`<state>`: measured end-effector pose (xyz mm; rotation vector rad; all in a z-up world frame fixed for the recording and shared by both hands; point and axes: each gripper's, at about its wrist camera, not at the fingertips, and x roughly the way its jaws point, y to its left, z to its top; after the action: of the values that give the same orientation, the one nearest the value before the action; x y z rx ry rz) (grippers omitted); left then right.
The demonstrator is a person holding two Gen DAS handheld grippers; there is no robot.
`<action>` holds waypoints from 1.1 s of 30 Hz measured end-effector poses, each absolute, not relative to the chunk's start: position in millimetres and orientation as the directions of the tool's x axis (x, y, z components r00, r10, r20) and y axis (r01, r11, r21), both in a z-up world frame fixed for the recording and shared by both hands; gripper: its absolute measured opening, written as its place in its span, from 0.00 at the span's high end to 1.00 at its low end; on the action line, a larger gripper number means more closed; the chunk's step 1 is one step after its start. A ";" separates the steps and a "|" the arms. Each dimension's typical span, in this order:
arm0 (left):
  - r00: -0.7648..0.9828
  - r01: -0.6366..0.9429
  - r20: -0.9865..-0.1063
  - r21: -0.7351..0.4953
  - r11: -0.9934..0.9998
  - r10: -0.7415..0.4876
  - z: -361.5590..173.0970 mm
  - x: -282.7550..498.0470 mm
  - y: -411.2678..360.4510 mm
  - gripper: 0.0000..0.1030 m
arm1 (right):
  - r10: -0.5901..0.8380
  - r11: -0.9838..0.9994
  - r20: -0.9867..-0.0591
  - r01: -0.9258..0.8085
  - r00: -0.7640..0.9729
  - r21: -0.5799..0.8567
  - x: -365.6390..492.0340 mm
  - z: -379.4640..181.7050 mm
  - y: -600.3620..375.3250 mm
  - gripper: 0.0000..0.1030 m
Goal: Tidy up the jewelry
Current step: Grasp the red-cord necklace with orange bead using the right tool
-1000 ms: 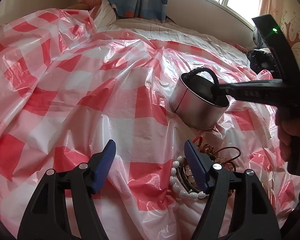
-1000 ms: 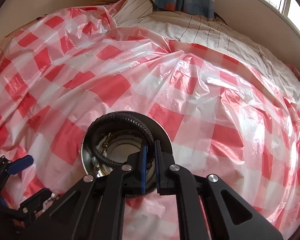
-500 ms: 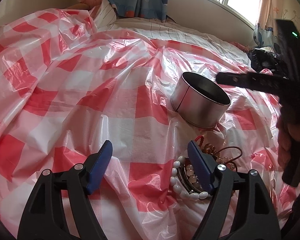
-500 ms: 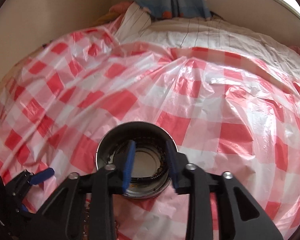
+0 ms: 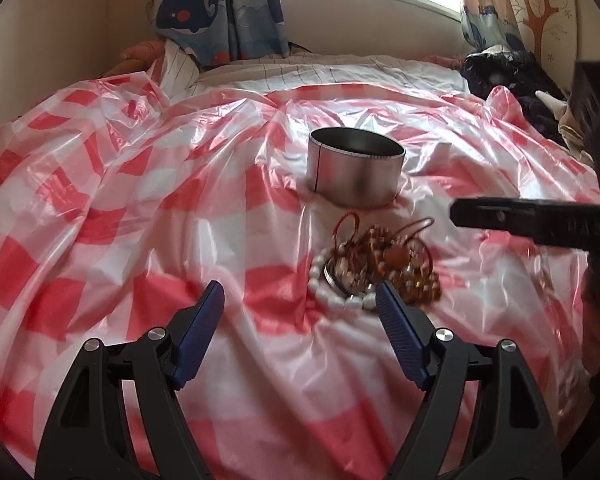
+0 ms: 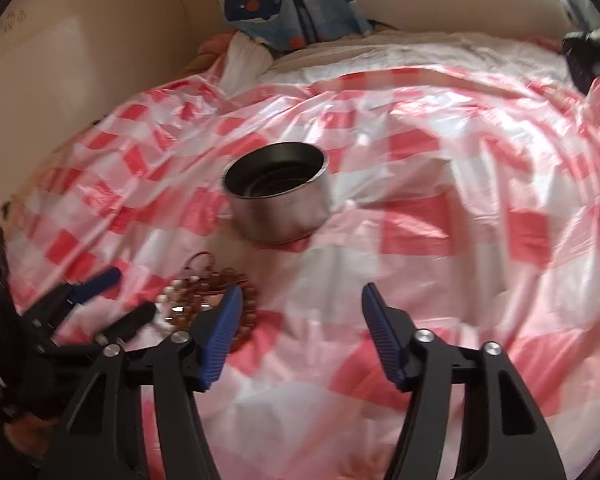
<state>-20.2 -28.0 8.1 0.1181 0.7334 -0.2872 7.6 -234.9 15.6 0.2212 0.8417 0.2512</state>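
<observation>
A round metal tin (image 5: 356, 168) stands open on a red-and-white checked plastic sheet (image 5: 140, 208); it also shows in the right wrist view (image 6: 278, 196), with dark jewelry inside. A pile of bracelets (image 5: 374, 268), with white beads, amber beads and red cord, lies in front of the tin; it also shows in the right wrist view (image 6: 208, 296). My left gripper (image 5: 300, 300) is open and empty, just before the pile. My right gripper (image 6: 300, 304) is open and empty, right of the pile and short of the tin.
The sheet covers a bed with a striped sheet (image 5: 340, 72) behind it. A whale-print curtain (image 5: 220, 12) and a window are at the back. Dark clothing (image 5: 512, 76) lies at the far right. A wall (image 6: 80, 60) runs along the left.
My right gripper opened over the tin, dropped the black bracelet inside, then pulled back and to the right. My left gripper drew back a little from the pile.
</observation>
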 end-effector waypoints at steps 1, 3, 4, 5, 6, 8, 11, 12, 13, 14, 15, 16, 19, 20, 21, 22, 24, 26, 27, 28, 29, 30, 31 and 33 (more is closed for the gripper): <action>0.706 0.289 -0.676 0.003 0.957 -0.211 8.5 -23.8 -23.8 0.28 | 0.333 0.939 -0.701 -0.150 0.631 0.311 9.9 15.1 -230.6 0.50; 0.709 0.275 -0.675 0.000 0.962 -0.202 9.0 -26.1 -17.5 0.28 | 0.388 0.918 -0.695 -0.185 0.606 0.351 14.7 11.6 -221.3 0.50; 0.712 0.268 -0.674 0.002 0.963 -0.196 9.4 -26.7 -15.1 0.28 | 0.409 0.909 -0.695 -0.200 0.591 0.365 17.5 9.0 -214.6 0.50; 0.715 0.262 -0.673 0.005 0.965 -0.191 10.3 -28.4 -12.9 0.27 | 0.420 0.905 -0.697 -0.213 0.582 0.368 20.6 8.1 -208.8 0.50; 0.716 0.259 -0.672 0.006 0.966 -0.188 10.8 -29.2 -11.6 0.27 | 0.429 0.902 -0.700 -0.226 0.571 0.368 24.6 5.9 -200.8 0.50; 0.717 0.257 -0.673 0.011 0.966 -0.182 11.1 -30.7 -10.8 0.27 | 0.442 0.896 -0.702 -0.241 0.559 0.372 31.2 1.6 -191.0 0.53; 0.720 0.260 -0.671 0.024 0.965 -0.177 12.4 -33.7 -12.5 0.27 | 0.467 0.883 -0.696 -0.240 0.546 0.404 39.1 -4.4 -188.7 0.93; 0.720 0.262 -0.671 0.025 0.965 -0.178 13.0 -34.7 -12.6 0.27 | 0.478 0.875 -0.682 -0.236 0.553 0.422 38.0 -3.6 -193.0 0.95; 0.720 0.264 -0.670 0.024 0.964 -0.181 13.7 -34.5 -13.3 0.27 | 0.493 0.865 -0.662 -0.236 0.564 0.443 37.0 -0.8 -196.7 0.98; 0.718 0.268 -0.670 0.020 0.963 -0.186 15.0 -35.0 -14.0 0.27 | 0.511 0.851 -0.632 -0.238 0.583 0.469 32.6 4.7 -203.3 0.98; 0.719 0.269 -0.669 0.017 0.963 -0.189 16.6 -34.7 -15.4 0.27 | 0.521 0.842 -0.609 -0.242 0.598 0.483 28.9 9.1 -207.8 0.98; 0.721 0.273 -0.665 0.014 0.962 -0.195 18.8 -35.3 -16.8 0.27 | 0.539 0.825 -0.572 -0.250 0.619 0.506 23.7 15.1 -214.2 0.98; 0.726 0.297 -0.651 0.005 0.955 -0.222 27.0 -36.6 -24.7 0.27 | 0.543 0.807 -0.519 -0.241 0.660 0.539 14.7 25.0 -230.5 0.98; 0.725 0.302 -0.650 0.004 0.953 -0.227 28.3 -36.4 -28.0 0.27 | 0.553 0.794 -0.499 -0.239 0.667 0.559 12.8 26.0 -236.6 0.98; 0.723 0.312 -0.649 0.002 0.950 -0.236 30.3 -35.4 -32.5 0.27 | 0.555 0.786 -0.490 -0.229 0.673 0.575 11.8 26.1 -242.1 0.98; 0.723 0.319 -0.648 0.004 0.948 -0.241 31.5 -34.6 -36.5 0.27 | 0.550 0.786 -0.487 -0.222 0.679 0.578 11.3 26.5 -245.9 0.98; 0.722 0.334 -0.646 0.013 0.943 -0.247 33.0 -31.8 -46.5 0.27 | 0.544 0.783 -0.485 -0.206 0.685 0.587 12.2 26.1 -250.2 0.98; 0.716 0.347 -0.647 0.005 0.938 -0.261 33.0 -27.4 -54.3 0.27 | 0.529 0.793 -0.499 -0.189 0.687 0.580 14.0 24.9 -251.1 0.98; 0.712 0.355 -0.648 -0.001 0.935 -0.271 32.7 -24.9 -58.1 0.27 | 0.517 0.801 -0.508 -0.180 0.688 0.571 14.2 25.2 -251.6 0.98; 0.709 0.360 -0.649 -0.005 0.933 -0.277 32.1 -23.4 -61.8 0.27 | 0.505 0.810 -0.518 -0.171 0.691 0.561 14.5 25.0 -253.1 0.98; 0.702 0.367 -0.651 -0.016 0.930 -0.288 30.9 -19.5 -65.9 0.27 | 0.500 0.813 -0.521 -0.167 0.692 0.558 14.6 24.8 -254.7 0.98; 0.697 0.372 -0.653 -0.024 0.928 -0.296 29.9 -17.9 -68.1 0.27 | 0.497 0.813 -0.524 -0.161 0.691 0.559 14.9 24.1 -256.6 0.98; 0.686 0.378 -0.659 -0.039 0.925 -0.309 27.9 -13.7 -71.5 0.27 | 0.492 0.816 -0.530 -0.153 0.691 0.558 15.5 23.0 -258.4 0.98; 0.666 0.382 -0.673 -0.062 0.922 -0.321 22.6 -6.9 -75.4 0.27 | 0.469 0.828 -0.546 -0.130 0.694 0.546 16.5 21.1 -261.3 0.98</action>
<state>-6.9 -75.4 22.6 0.0869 0.7423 -0.3977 16.5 -261.3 21.1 0.4988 0.7332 0.3502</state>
